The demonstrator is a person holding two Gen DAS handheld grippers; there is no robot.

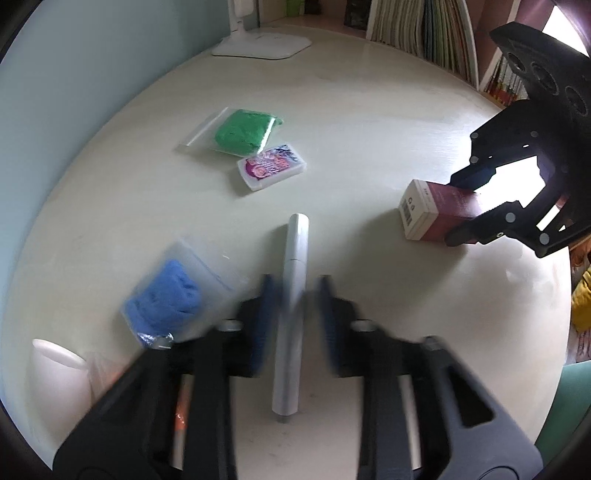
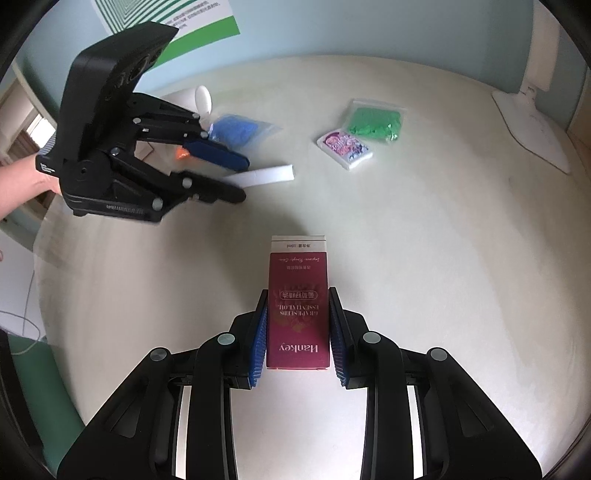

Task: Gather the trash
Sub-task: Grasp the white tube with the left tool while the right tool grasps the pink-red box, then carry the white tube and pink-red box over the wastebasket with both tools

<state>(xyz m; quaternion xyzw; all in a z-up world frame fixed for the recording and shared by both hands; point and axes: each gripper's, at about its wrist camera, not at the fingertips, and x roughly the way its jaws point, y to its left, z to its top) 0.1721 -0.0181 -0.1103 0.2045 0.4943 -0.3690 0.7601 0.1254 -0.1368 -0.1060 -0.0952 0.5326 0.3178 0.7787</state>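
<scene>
My left gripper (image 1: 293, 295) is clamped on a white tube (image 1: 293, 280), its blue pads (image 1: 260, 325) pressing the tube's middle, with one end running out ahead of the fingertips and the other back under them. The tube looks light, stiff and smooth, so I judge it could slip or roll; a mid-length hold seems soundest. My right gripper (image 2: 298, 328) holds a maroon box (image 2: 298, 306) by its long sides, pads (image 2: 260, 339) against the card, the white end poking out beyond the tips. It looks like light, thin cardboard that would crush under a hard squeeze.

Just left of my left fingers lies a bag of blue stuff (image 1: 166, 299), soft and crinkly by its look. Farther ahead sit a small printed pack (image 1: 271, 166) and a bag of green stuff (image 1: 240, 131), touching each other. A white cup (image 1: 59, 373) stands near the left fingers' base.

The pale table (image 1: 369, 147) lies bare between both grippers, leaving room to lift. Beyond stand a lamp base (image 1: 264, 44) and books (image 1: 421, 26) at the far edge.
</scene>
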